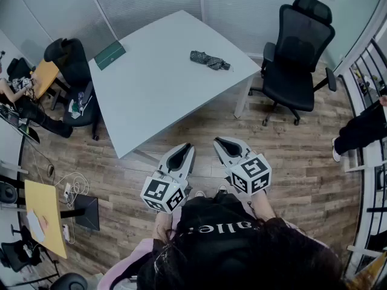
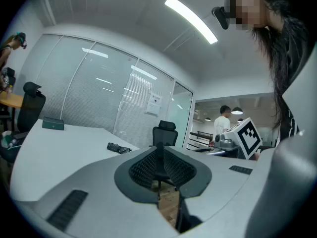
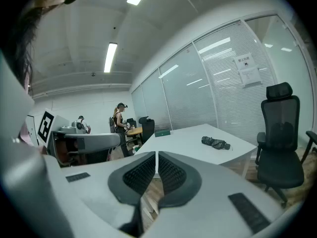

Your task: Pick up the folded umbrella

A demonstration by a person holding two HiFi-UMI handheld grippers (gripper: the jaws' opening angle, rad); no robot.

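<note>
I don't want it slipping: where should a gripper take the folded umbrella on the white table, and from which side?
Grip the folded umbrella across its fabric bundle at mid-length, coming down from above. It lies flat on the table, long and narrow, so jaws spanning its short width probably hold best.

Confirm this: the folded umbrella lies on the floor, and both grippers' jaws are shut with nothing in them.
No. The folded umbrella lies on the white table, not the floor; the head view shows it. The left gripper and right gripper are indeed shut and empty.
</note>
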